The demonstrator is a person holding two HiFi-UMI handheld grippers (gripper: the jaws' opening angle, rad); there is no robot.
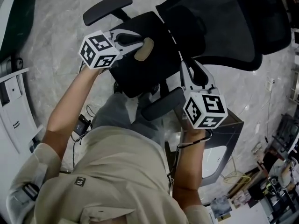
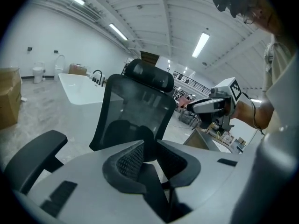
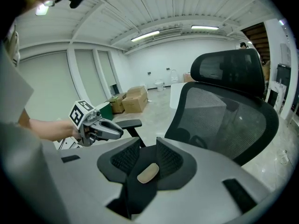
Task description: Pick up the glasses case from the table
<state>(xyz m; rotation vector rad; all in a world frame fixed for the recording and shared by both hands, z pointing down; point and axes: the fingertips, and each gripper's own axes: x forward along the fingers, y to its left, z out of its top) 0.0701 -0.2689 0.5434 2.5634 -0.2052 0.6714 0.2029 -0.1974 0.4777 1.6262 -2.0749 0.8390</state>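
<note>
The glasses case (image 1: 144,49), a small beige oval, lies not on any table but on the black seat (image 1: 140,69) of an office chair, toward the seat's far side, with the mesh backrest (image 1: 224,22) beyond it. The left claw (image 1: 138,40) hangs just beside the case, its jaws parted only a crack with nothing between them; the case does not show in its own view. The right claw (image 1: 192,73) is further right, above the seat's right edge and close to the near armrest (image 1: 163,104). Its jaws stand wide and empty, and its own view frames the case (image 3: 148,172) in line between them but some way ahead. The main risk seems to be the left claw: a gap that narrow would likely not straddle the case, so a descent could press it into the cushion or skid the smooth, rounded shell toward the seat's edge. A knock on the seat or armrest might also turn the chair and carry the case out of line. With both claws converging on one small thing, they could bump each other.
</note>
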